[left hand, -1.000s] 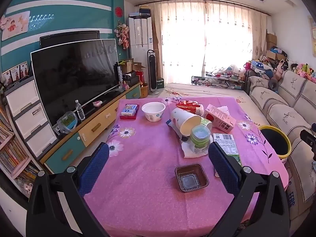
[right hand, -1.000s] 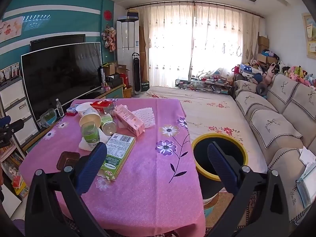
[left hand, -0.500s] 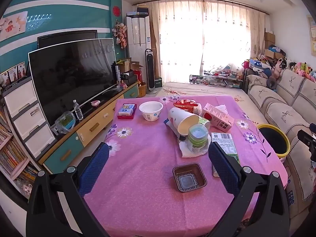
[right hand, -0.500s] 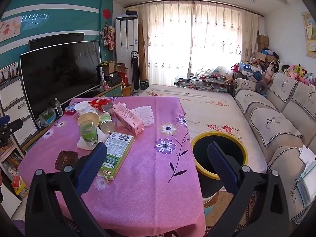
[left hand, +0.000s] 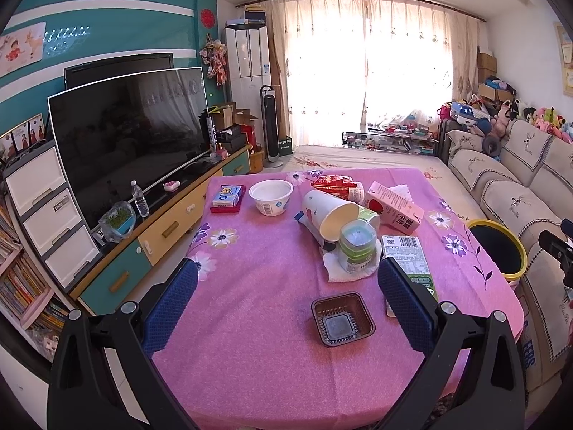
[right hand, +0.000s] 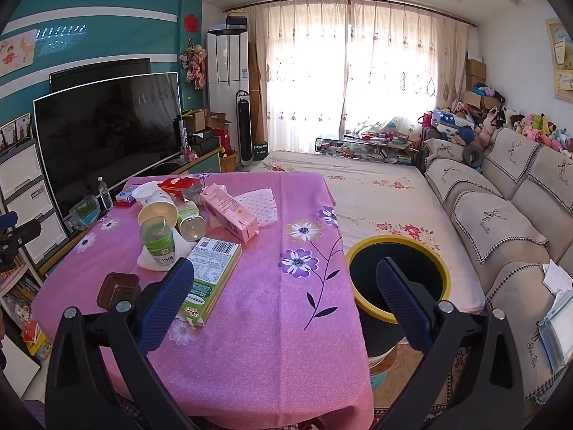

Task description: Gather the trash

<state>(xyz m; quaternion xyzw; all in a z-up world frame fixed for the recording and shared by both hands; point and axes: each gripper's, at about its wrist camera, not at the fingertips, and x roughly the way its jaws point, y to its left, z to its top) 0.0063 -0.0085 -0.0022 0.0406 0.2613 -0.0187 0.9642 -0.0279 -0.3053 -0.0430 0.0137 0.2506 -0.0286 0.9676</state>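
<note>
Trash lies on a pink flowered tablecloth: a brown plastic tray, a green lidded cup on a white napkin, a tipped paper cup, a pink carton, a green box, a white bowl and a red wrapper. My left gripper is open and empty above the near table edge, with the tray between its fingers. My right gripper is open and empty over the table's right side. The yellow-rimmed black bin stands right of the table.
A TV on a low cabinet runs along the left. A sofa with soft toys lines the right wall. A small blue and red box sits at the table's far left. Curtained windows are at the back.
Both grippers have shifted slightly; the table items sit a little lower and nearer in the left wrist view. Nothing was grasped.
</note>
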